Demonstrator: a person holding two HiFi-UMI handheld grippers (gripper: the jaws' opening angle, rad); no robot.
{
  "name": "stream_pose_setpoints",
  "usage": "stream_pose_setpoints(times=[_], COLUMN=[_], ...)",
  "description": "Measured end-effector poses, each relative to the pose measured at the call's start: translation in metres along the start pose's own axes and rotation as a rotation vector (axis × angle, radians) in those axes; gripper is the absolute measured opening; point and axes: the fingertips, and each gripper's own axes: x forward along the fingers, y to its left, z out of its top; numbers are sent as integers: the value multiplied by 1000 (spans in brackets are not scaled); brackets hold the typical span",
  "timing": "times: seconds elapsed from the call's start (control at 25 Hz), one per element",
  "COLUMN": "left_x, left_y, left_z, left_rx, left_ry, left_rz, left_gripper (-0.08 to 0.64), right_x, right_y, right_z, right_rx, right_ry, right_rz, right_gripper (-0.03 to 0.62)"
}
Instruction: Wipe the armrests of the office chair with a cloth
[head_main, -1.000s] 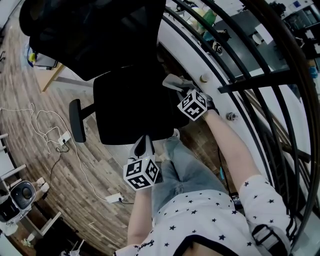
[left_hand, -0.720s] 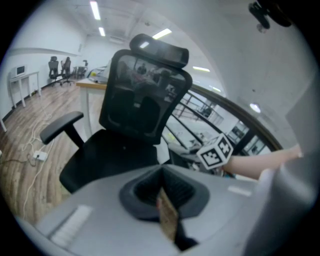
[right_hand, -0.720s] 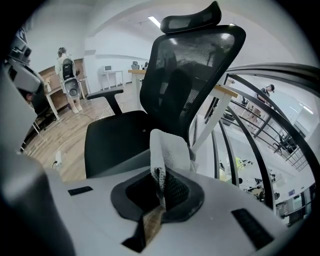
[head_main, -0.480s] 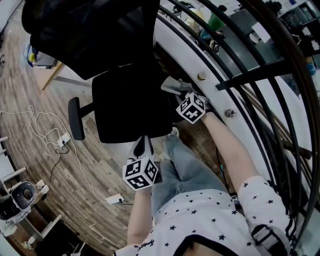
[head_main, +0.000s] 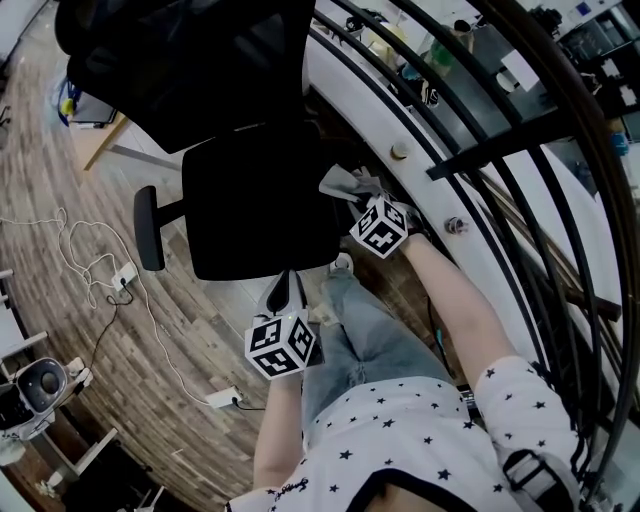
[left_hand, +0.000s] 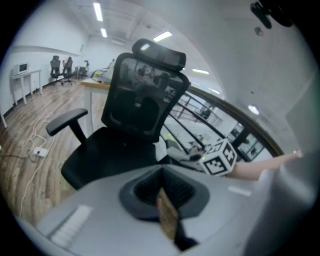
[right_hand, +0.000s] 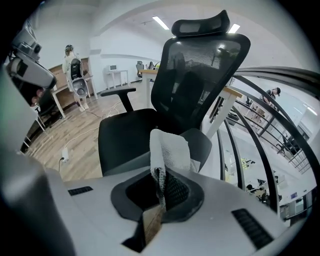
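Observation:
The black office chair (head_main: 255, 205) stands on the wood floor, its mesh back (head_main: 190, 60) at the top of the head view. My right gripper (head_main: 362, 198) is shut on a pale cloth (head_main: 345, 183) at the chair's right side, over the right armrest (right_hand: 202, 142). In the right gripper view the cloth (right_hand: 169, 152) rises folded out of the closed jaws. The left armrest (head_main: 150, 228) sticks out bare on the far side. My left gripper (head_main: 287, 285) hovers shut and holds nothing just off the seat's front edge; in its own view the chair (left_hand: 115, 150) lies ahead.
A curved black railing (head_main: 470, 150) on a white ledge runs close along the right. White cables and a power strip (head_main: 125, 275) lie on the floor to the left. A wooden desk corner (head_main: 100, 150) is beyond the chair. The person's jeans leg (head_main: 370, 335) is below.
The right gripper with the cloth has shifted slightly up and left along the chair's right side. The left gripper has barely moved.

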Motion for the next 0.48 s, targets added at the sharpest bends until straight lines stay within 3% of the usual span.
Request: stream_pose_setpoints(times=[0.48], left_x=[-27], left_y=[-9], left_z=[-28], left_rx=[-12], left_ry=[-19], left_rz=[16], left_gripper=[8], right_x=[-16], right_y=[38], right_z=[-21], right_rx=[-18], right_ry=[2], right_rz=[25], right_gripper=[26])
